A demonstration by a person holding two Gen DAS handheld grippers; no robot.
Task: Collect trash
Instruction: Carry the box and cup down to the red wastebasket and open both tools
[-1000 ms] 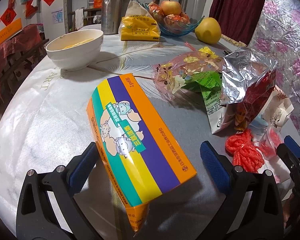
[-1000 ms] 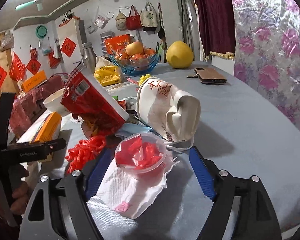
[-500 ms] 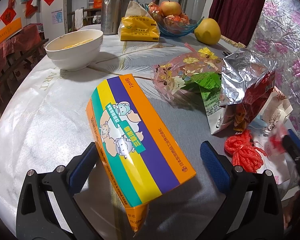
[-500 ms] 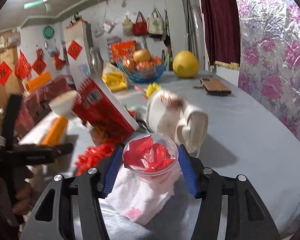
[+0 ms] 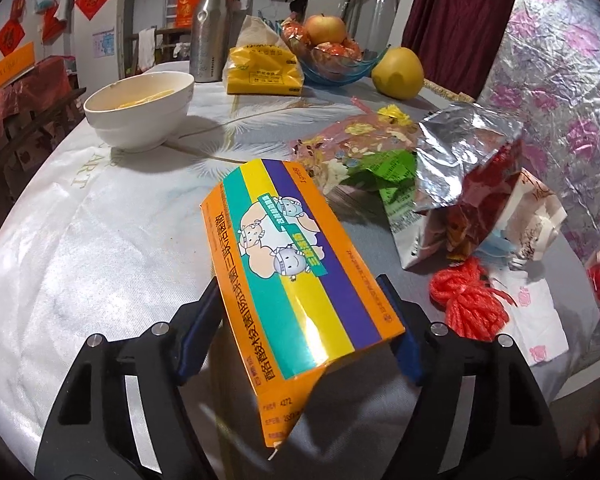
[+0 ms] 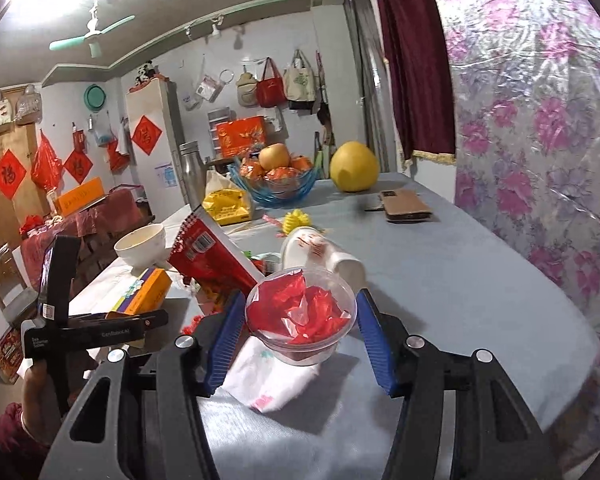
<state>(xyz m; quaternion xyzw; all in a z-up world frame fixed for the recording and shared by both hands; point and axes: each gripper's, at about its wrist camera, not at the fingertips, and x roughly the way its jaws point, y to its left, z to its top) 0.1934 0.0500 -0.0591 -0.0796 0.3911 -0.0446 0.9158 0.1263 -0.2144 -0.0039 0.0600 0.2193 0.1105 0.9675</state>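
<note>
An orange box with yellow, teal and purple stripes (image 5: pixel 300 264) sits tilted between the blue pads of my left gripper (image 5: pixel 300 300). The jaws are closing and both pads press its sides. The box's side also shows in the right wrist view (image 6: pixel 144 296). My right gripper (image 6: pixel 300 304) is shut on a clear plastic cup of red wrappers (image 6: pixel 304 320), held a little above a white napkin (image 6: pixel 268 380). A foil-lined red snack bag (image 5: pixel 472 168), a green wrapper (image 5: pixel 392 168), a floral plastic bag (image 5: pixel 352 140), a red string bundle (image 5: pixel 468 304) and a crushed white paper cup (image 5: pixel 536 216) lie on the table.
At the back stand a white bowl (image 5: pixel 140 108), a steel bottle (image 5: pixel 212 28), a yellow bag (image 5: pixel 264 68), a blue fruit bowl (image 5: pixel 336 60) and a pomelo (image 5: pixel 398 68). A phone (image 6: pixel 406 206) lies far right. The table's rounded edge runs close on the right.
The left jaws closed in onto the striped box and it tipped up. The right jaws closed on the cup and raised it off the napkin.
</note>
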